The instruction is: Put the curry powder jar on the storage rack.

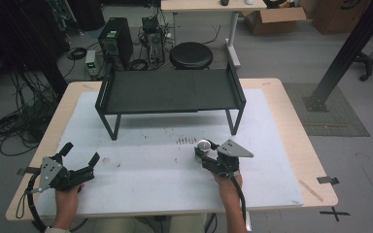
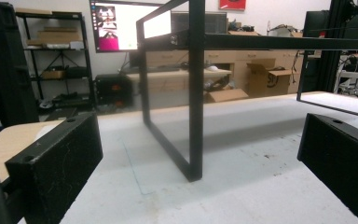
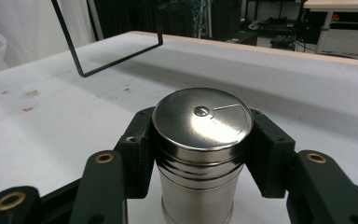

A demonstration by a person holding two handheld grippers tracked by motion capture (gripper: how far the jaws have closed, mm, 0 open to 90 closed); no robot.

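Observation:
A small steel shaker (image 1: 204,145) with a flat round lid (image 3: 202,122) stands upright on the white mat. My right gripper (image 1: 205,150) is shut on the shaker (image 3: 199,182), one black jaw pressed against each side just under the lid. Off at the table's left front corner, my left gripper (image 1: 80,154) is open, its jaws spread wide with nothing between them. In the left gripper view the two black fingers (image 2: 56,168) frame bare mat and a leg of the black rack (image 2: 196,102).
A low black metal rack (image 1: 170,92) on thin legs stands across the back half of the white mat (image 1: 165,179). Dark specks (image 1: 186,141) lie on the mat just left of the shaker. Beyond the table are a black stool (image 1: 191,55) and computer towers (image 1: 115,39).

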